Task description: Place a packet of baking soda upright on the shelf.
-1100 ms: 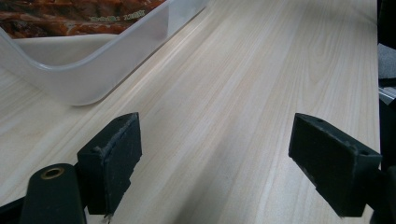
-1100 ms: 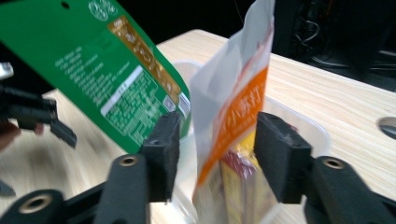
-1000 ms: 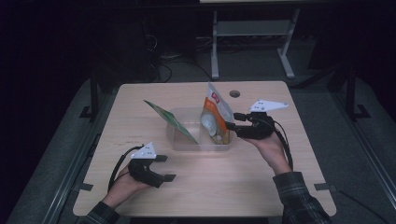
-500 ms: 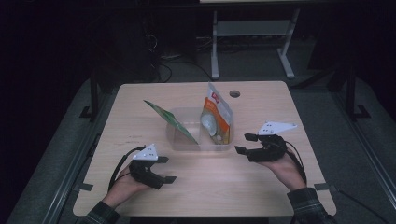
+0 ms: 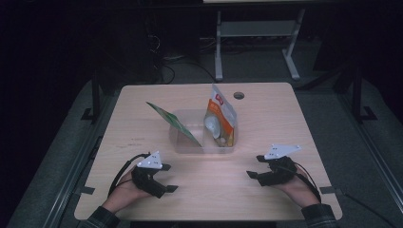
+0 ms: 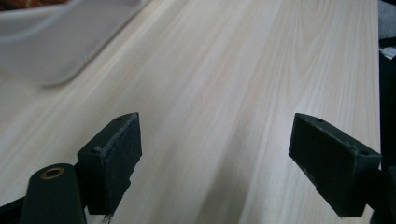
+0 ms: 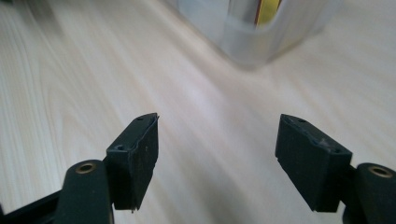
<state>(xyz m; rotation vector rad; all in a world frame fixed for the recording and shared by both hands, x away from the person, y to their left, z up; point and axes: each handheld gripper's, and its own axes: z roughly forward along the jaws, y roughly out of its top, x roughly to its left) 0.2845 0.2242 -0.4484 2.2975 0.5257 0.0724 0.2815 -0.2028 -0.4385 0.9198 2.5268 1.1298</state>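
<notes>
A clear plastic bin sits at the middle of the wooden table. An orange snack bag stands upright in its right half. A green packet leans over the bin's left rim. My left gripper rests near the front left of the table, open and empty. My right gripper rests near the front right, open and empty, apart from the bin. The left gripper view has the bin's corner at upper left beyond the open jaws. The right gripper view has the bin's corner ahead.
A round cable hole is in the table's far edge. A white metal stand is on the dark floor behind the table. Bare wood lies between the two grippers along the front.
My right gripper has drawn back from the orange bag at the bin to the front right of the table. The bag stays upright in the bin. The left gripper has barely moved.
</notes>
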